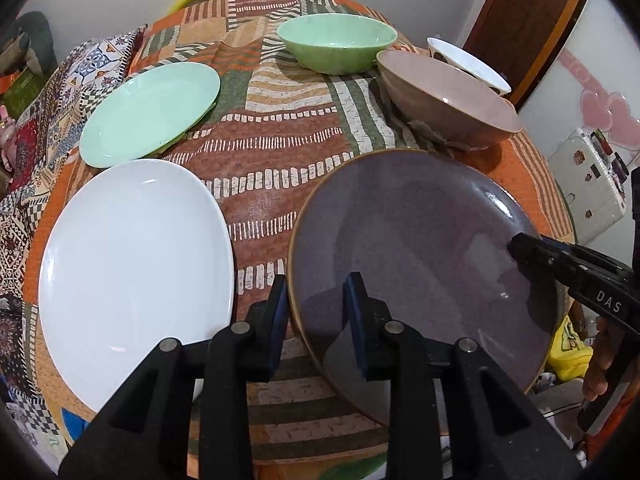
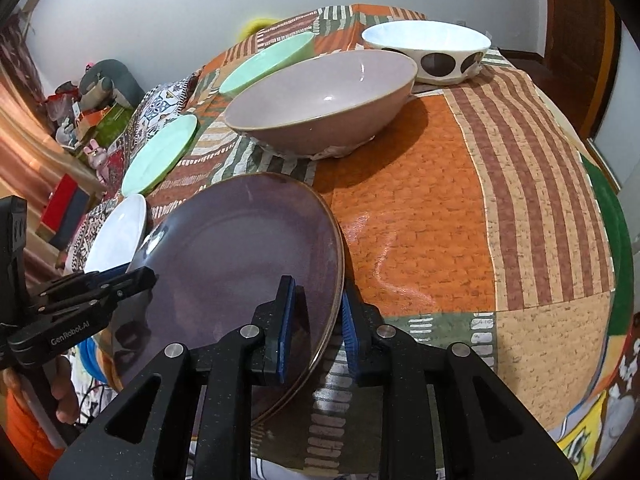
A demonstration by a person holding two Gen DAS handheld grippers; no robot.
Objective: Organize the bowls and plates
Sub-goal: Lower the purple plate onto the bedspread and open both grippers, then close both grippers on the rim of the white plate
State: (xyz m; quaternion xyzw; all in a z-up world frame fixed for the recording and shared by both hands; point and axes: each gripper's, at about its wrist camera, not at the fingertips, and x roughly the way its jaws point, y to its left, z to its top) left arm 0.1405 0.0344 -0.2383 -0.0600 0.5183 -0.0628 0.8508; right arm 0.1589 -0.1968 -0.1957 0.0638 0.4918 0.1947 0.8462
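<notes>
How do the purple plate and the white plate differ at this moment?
The purple plate is dark with a brown rim; the white plate is plain glossy white. The purple plate is straddled at opposite edges by the left gripper and right gripper, while the white plate has no gripper on it. The purple plate looks tilted; the white plate lies flat on the tablecloth. Both are large, round and empty.
</notes>
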